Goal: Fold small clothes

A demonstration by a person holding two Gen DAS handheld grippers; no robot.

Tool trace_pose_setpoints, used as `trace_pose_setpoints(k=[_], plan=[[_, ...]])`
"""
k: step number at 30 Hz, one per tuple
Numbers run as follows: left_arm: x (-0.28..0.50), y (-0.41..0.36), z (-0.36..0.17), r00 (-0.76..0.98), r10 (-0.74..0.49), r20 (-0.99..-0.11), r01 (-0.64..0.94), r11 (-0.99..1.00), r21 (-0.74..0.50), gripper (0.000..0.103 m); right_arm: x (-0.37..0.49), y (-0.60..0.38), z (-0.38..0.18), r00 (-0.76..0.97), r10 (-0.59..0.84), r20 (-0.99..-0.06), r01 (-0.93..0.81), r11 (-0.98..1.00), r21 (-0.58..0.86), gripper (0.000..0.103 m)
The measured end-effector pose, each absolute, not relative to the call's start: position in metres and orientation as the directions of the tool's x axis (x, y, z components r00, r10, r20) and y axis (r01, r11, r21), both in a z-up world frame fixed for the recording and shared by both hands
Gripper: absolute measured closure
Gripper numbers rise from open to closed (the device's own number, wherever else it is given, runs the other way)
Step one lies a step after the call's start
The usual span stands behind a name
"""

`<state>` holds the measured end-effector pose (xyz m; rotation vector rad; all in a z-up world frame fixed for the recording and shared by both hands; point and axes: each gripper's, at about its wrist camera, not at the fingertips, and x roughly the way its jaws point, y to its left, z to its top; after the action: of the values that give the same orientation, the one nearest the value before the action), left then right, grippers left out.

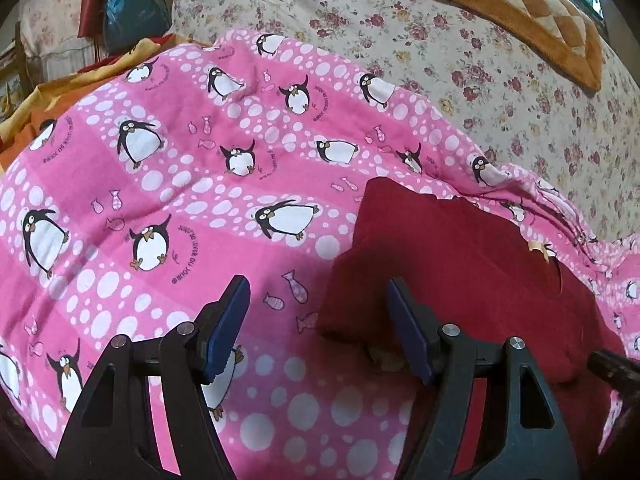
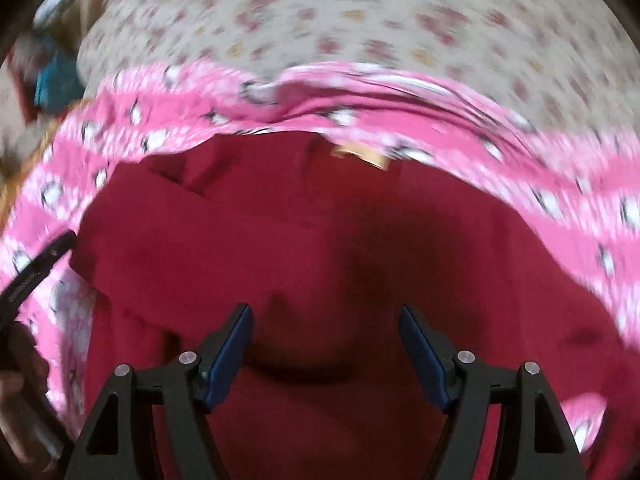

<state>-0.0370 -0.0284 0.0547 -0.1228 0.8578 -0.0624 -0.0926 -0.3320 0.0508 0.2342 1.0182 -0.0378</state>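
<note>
Now red garment (image 1: 452, 264) on penguin sheet (image 1: 180, 184).

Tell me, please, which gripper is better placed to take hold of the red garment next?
Right. The right gripper hangs open directly over the red garment, while the left gripper mostly faces the penguin sheet.

Both low, downward, sharing garment (image 1: 460, 272) (red)

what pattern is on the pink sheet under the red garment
Penguins, white dots and small fish on the pink sheet; clearest in the left wrist view.
</note>
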Motion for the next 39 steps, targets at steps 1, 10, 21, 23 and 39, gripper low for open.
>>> trace_pose_setpoints(k=[1,10,21,23,39], plan=[[-0.037,-0.028,0.055,0.656,-0.103,-0.748,0.004,0.991,-0.133,0.033,-0.097,-0.338,0.051,0.540,0.098,-0.836,0.145,0.968,0.207,0.031],[-0.030,-0.021,0.050,0.642,-0.086,-0.762,-0.032,0.990,-0.139,0.033,-0.066,-0.336,0.036,0.552,0.210,-0.807,0.078,0.950,0.301,0.042],[-0.027,-0.016,0.045,0.625,-0.084,-0.776,-0.052,0.988,-0.149,0.033,-0.066,-0.322,0.072,0.666,0.076,-0.742,-0.045,0.997,0.062,0.093],[-0.027,-0.016,0.045,0.627,-0.080,-0.775,-0.052,0.988,-0.145,0.033,-0.071,-0.335,0.088,0.702,0.025,-0.712,-0.009,1.000,0.026,0.093],[-0.044,-0.056,0.052,0.588,-0.215,-0.780,0.243,0.966,-0.083,0.032,-0.072,-0.399,0.081,0.669,0.035,-0.742,0.112,0.983,0.148,0.044]])
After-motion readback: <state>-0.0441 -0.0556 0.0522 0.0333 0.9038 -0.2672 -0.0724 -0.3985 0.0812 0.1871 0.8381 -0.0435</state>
